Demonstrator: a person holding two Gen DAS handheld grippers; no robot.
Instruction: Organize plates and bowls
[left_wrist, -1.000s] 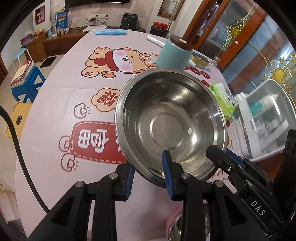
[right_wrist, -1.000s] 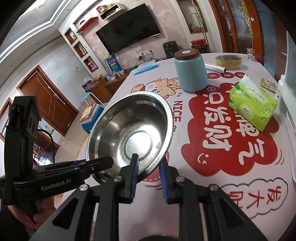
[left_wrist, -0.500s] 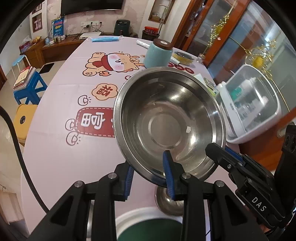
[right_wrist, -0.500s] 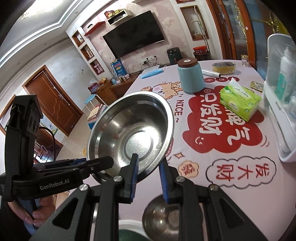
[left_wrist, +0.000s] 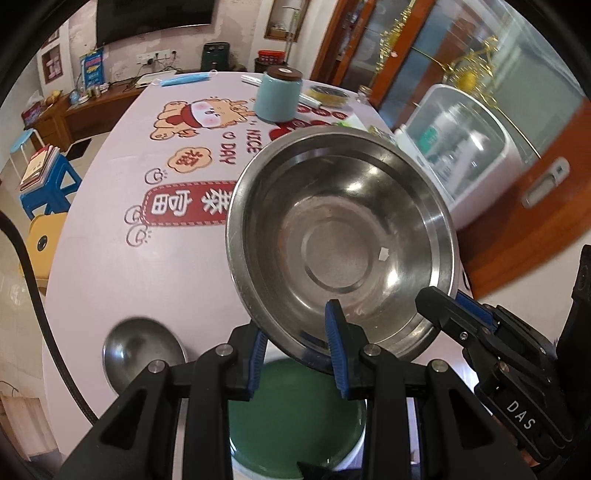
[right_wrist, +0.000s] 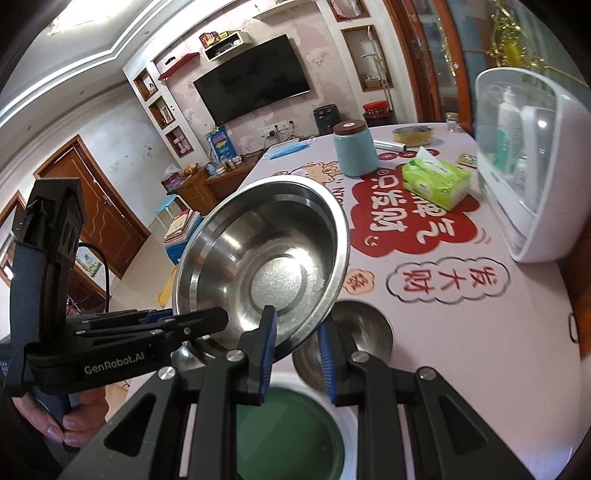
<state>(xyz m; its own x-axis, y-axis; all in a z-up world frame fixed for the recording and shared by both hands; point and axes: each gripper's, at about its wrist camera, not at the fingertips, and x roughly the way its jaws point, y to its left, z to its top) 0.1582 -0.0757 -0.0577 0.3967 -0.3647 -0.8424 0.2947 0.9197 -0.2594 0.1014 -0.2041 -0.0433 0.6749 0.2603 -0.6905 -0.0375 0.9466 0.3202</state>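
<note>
A large steel bowl (left_wrist: 343, 240) is held in the air above the table, tilted, by both grippers. My left gripper (left_wrist: 295, 354) is shut on its near rim. My right gripper (right_wrist: 295, 347) is shut on the rim of the same bowl (right_wrist: 266, 266) from the other side. Below the bowl stands a white bowl with a green inside (left_wrist: 295, 413), also in the right wrist view (right_wrist: 288, 432). A small steel bowl (left_wrist: 142, 350) lies on the table to its left, also in the right wrist view (right_wrist: 354, 332).
The pink printed tablecloth (left_wrist: 110, 258) carries a blue canister with a brown lid (left_wrist: 277, 94), a green tissue pack (right_wrist: 436, 181) and a white clear-lidded box (right_wrist: 532, 166) at the right edge. A blue stool (left_wrist: 44, 184) stands left of the table.
Both grippers have lifted the large steel bowl higher and drawn it back toward the near edge. The green-inside bowl and the small steel bowl have come into view beneath it.
</note>
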